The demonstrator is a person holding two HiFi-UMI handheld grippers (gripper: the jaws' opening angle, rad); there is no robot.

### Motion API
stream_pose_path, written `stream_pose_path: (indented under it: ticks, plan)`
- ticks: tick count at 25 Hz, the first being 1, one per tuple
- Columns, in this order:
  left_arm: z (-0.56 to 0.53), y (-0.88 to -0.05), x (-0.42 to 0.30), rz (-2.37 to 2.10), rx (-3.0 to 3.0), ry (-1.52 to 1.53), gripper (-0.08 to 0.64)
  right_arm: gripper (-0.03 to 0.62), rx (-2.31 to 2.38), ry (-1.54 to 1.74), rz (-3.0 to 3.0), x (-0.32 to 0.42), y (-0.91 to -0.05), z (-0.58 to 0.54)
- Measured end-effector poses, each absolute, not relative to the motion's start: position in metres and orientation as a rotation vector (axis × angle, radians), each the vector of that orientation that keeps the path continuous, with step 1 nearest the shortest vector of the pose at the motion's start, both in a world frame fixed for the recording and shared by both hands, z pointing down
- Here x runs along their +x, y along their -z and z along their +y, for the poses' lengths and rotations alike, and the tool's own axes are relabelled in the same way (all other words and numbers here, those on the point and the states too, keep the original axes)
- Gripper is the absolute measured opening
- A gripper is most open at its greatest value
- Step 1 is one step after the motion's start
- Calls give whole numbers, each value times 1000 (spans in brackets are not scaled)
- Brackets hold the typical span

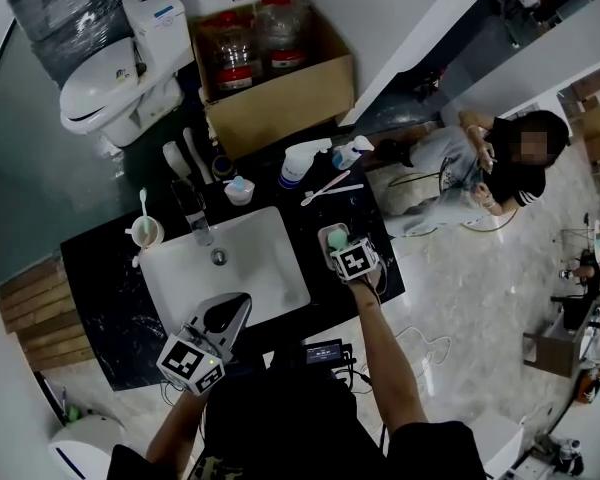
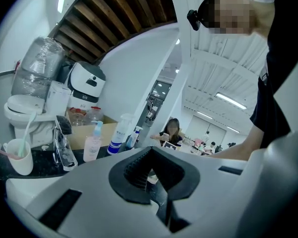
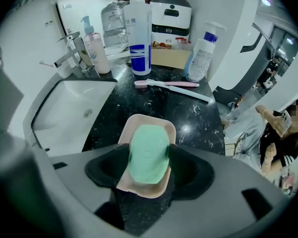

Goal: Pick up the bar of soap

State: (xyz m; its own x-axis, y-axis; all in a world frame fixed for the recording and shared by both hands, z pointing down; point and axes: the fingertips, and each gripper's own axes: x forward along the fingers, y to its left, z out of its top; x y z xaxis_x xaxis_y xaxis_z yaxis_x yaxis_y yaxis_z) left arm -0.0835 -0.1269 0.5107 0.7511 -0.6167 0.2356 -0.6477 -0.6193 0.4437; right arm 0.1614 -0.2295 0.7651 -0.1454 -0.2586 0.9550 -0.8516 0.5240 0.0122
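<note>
While the bar of soap [image 3: 148, 152] lies in its pink soap dish [image 3: 139, 124] on the bench [image 1: 100, 298] just right of the sink [image 1: 160, 260], the pick-up is only lined up: the right hand-held gripper [image 3: 149, 166] straddles it with jaws spread wide, pads close at each side but not visibly squeezing, so closing and lifting are left to do. In front of the sink, the left hand-held gripper [image 2: 151, 170] hangs empty, jaws slightly apart. Left of the sink a cup [image 1: 145, 234] holds a toothbrush [image 1: 143, 204] – behind it a cardboard box [image 1: 280, 103] holds clear jugs [image 1: 230, 53]
</note>
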Motion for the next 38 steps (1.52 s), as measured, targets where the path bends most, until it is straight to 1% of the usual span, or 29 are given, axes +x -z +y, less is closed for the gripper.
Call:
stream_pose_path:
  ticks: [8,15,24,32,38]
  plan:
    - [-122,-515,-83,-975,2417,-76,8,235,720,-549,-1776,155,-763,-220]
    - [-123,-516,-81,-1004,2405,-72,8,247,722,-546,-1772,162,-765,-220]
    - [-120,-517,-80,-1051,2374,-68,8,247,471,-446,-1748,148,-774,-214]
    - [-118,-522,-83,-1103,2340,-55,8,250,407,-475,-1802,147,-781,-211]
    - [-119,-515,-77,-1133,2359,-48,8,250,373,-394,-1791,146,-778,-216]
